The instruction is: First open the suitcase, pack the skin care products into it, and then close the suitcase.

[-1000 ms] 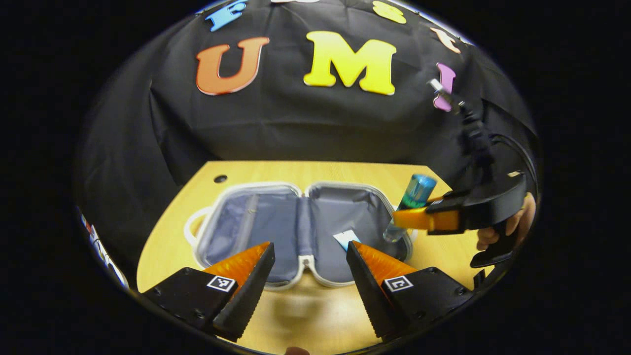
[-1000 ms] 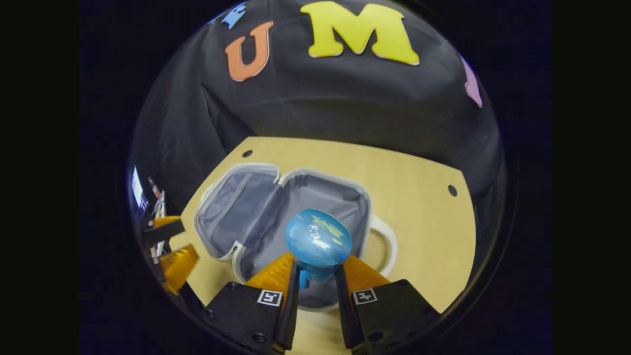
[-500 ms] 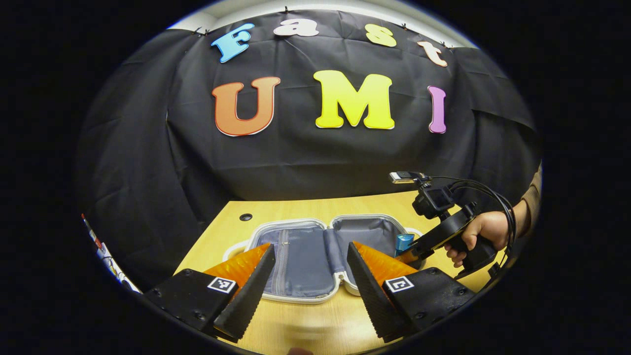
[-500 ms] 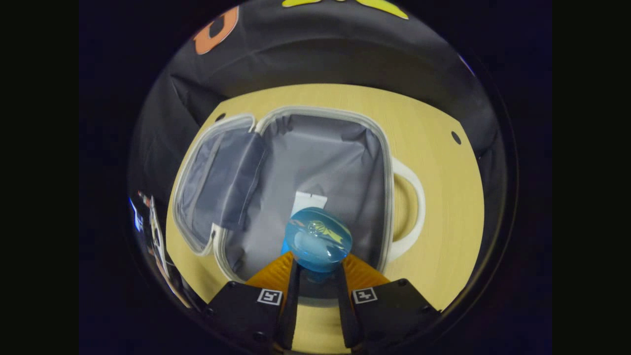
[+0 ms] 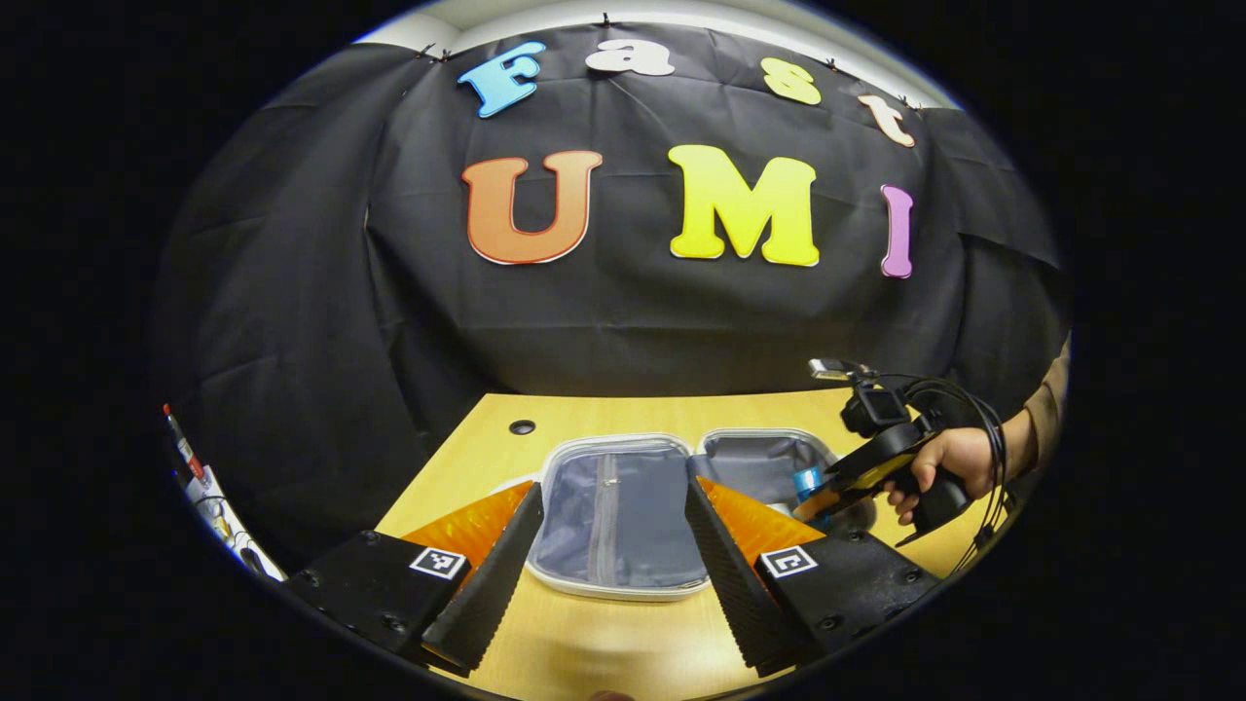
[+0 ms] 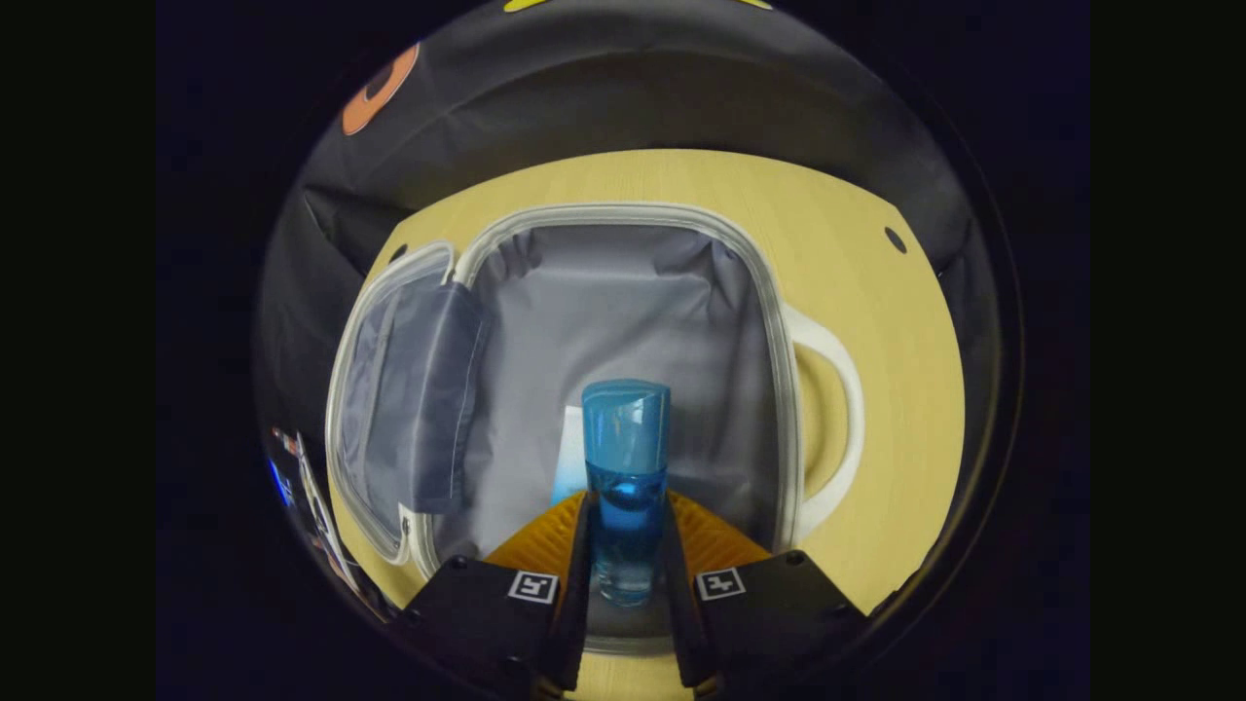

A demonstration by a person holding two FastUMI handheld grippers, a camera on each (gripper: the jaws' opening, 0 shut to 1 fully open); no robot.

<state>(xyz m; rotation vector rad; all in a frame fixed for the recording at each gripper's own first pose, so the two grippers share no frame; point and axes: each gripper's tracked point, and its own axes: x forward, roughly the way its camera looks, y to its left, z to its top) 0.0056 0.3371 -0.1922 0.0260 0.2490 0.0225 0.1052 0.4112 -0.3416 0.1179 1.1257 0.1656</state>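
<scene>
The small white suitcase (image 6: 776,321) lies open on the wooden table, its grey lining showing. My right gripper (image 6: 627,498) is shut on a clear bottle with a blue cap (image 6: 626,458), held low over the right half with the cap pointing away from me. A white and blue card (image 6: 568,458) lies on the lining under it. In the left gripper view the suitcase (image 5: 623,589) sits just beyond my left gripper (image 5: 611,487), which is open with nothing between its fingers. There the right gripper (image 5: 810,503) dips the bottle (image 5: 805,481) into the far right half.
A white carry handle (image 6: 839,409) sticks out from the suitcase's right side. A hand (image 5: 949,458) in a tan sleeve holds the right gripper, with black cables looping above it. The table (image 5: 584,652) has cable holes (image 5: 522,426) near its back corners.
The right gripper has come down into the suitcase's right half and the bottle has tipped from cap-toward-me to lying lengthwise. The left gripper has drawn back and shifted left, still open.
</scene>
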